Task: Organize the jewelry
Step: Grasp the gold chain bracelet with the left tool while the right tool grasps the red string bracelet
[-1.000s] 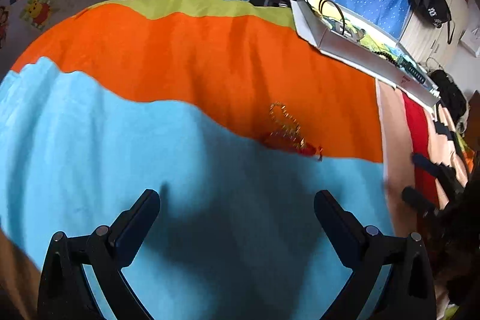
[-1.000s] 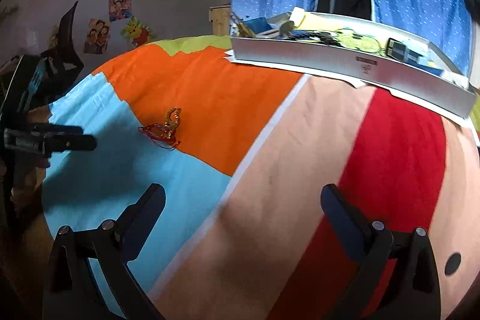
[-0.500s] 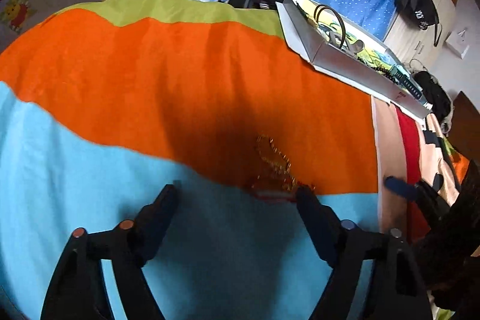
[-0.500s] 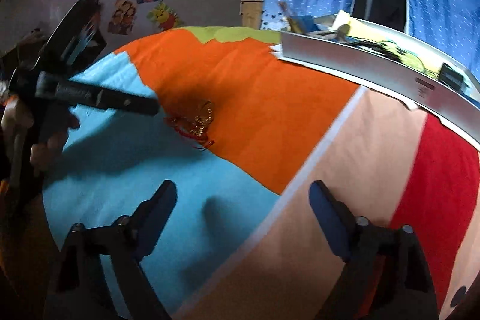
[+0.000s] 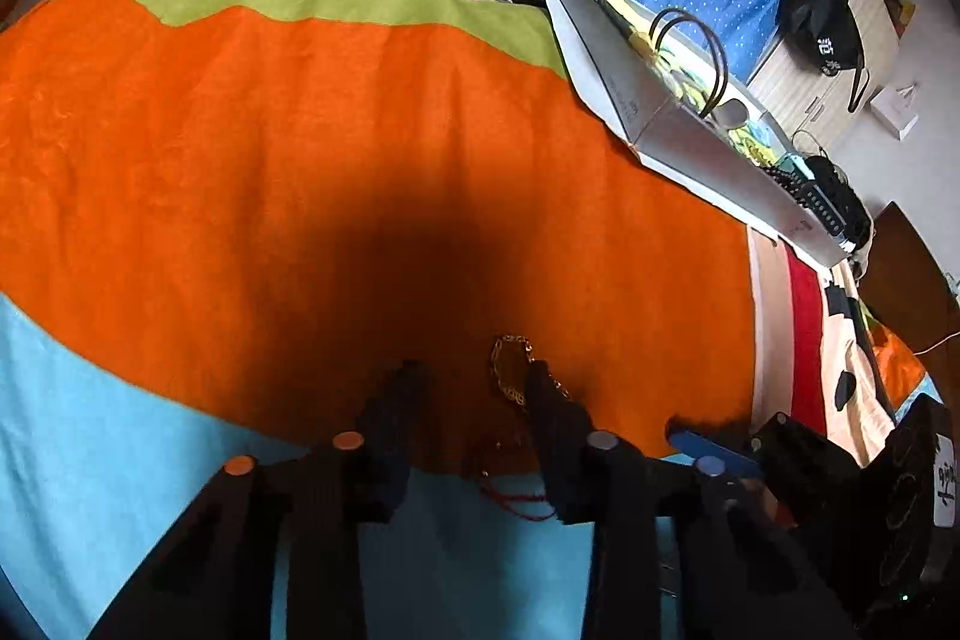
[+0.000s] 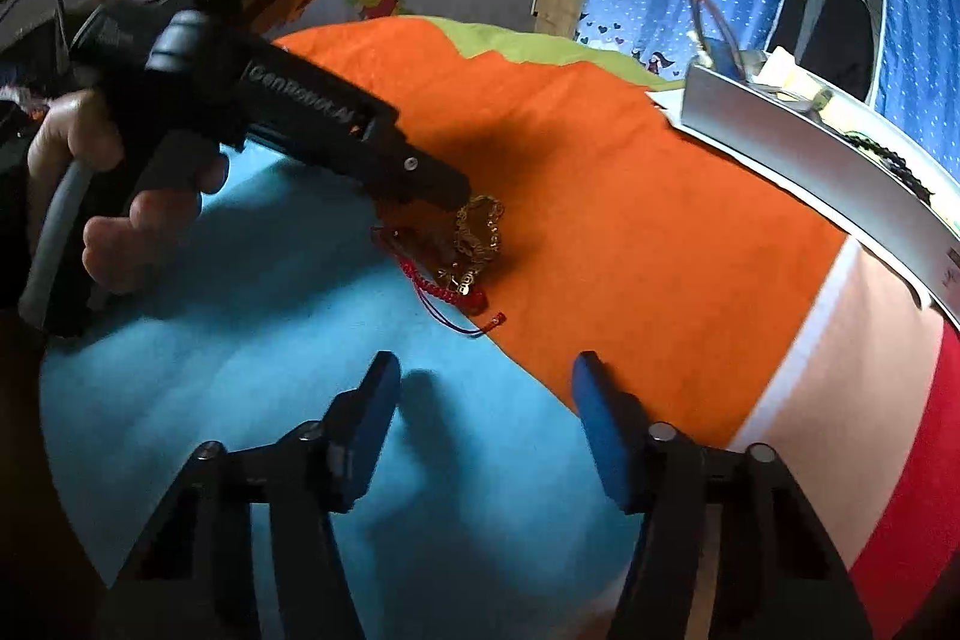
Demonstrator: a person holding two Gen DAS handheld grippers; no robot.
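A gold chain (image 5: 510,370) and a red cord bracelet (image 5: 516,496) lie tangled on the colourful cloth where orange meets light blue. My left gripper (image 5: 474,382) is open, lowered over them, its jaws either side of the pile. In the right wrist view the gold chain (image 6: 480,232) and red bracelet (image 6: 441,283) lie under the left gripper's tip (image 6: 444,196). My right gripper (image 6: 483,376) is open and empty, a short way in front of the jewelry over the blue patch.
A grey open box (image 5: 690,142) with trinkets and cords sits at the cloth's far right edge; it also shows in the right wrist view (image 6: 810,166). Blue dotted curtains hang behind. The cloth (image 6: 630,196) has orange, blue, beige and red patches.
My left gripper moved forward and down onto the jewelry and its jaws narrowed. My right gripper moved left toward the jewelry and narrowed too.
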